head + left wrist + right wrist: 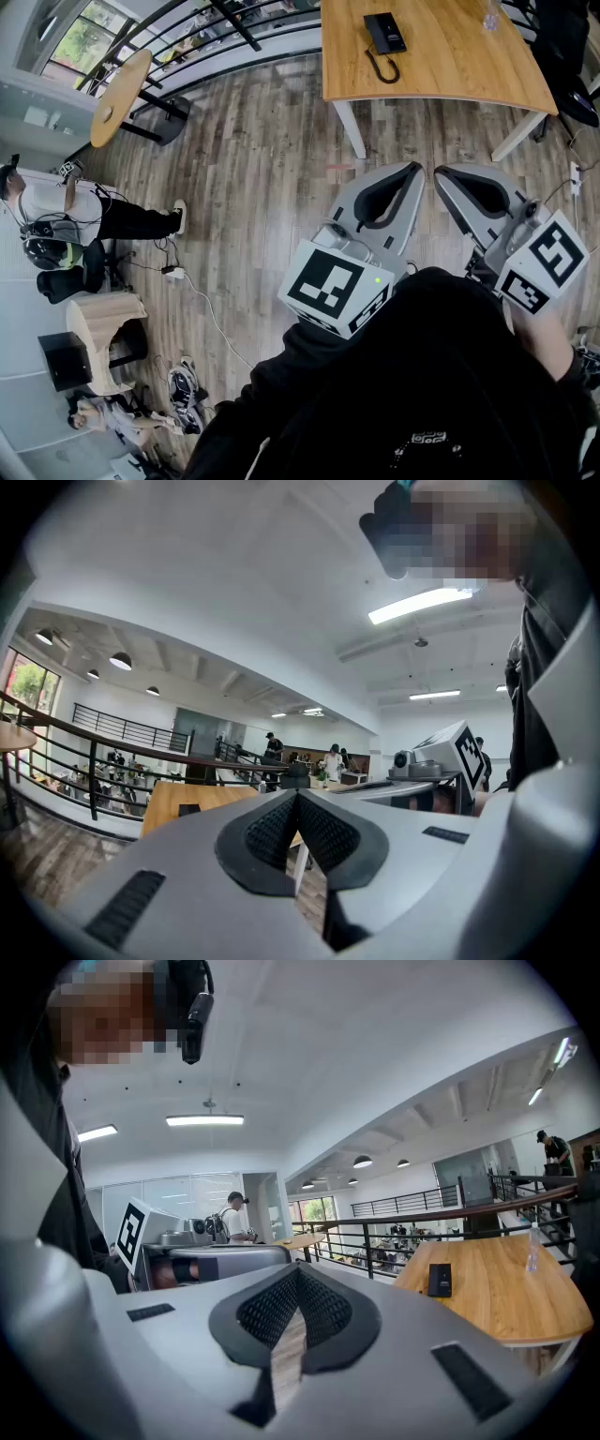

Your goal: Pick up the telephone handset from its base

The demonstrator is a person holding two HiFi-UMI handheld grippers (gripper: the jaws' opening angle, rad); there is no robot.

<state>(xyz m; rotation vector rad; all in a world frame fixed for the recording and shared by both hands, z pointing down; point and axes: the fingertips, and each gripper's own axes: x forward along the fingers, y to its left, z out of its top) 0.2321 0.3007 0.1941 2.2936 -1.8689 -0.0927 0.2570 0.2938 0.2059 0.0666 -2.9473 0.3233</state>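
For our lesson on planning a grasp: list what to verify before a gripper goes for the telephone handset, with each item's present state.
1. Telephone in view on the wooden table: ok.
2. Handset lying on its base: ok, as far as the distant view shows.
3. Left gripper open for a grasp: not ok, jaws together, empty.
4. Right gripper open: not ok, jaws together, empty.
5. Grippers close to the table: not ok, floor lies between.
6. Cord free: cannot tell.
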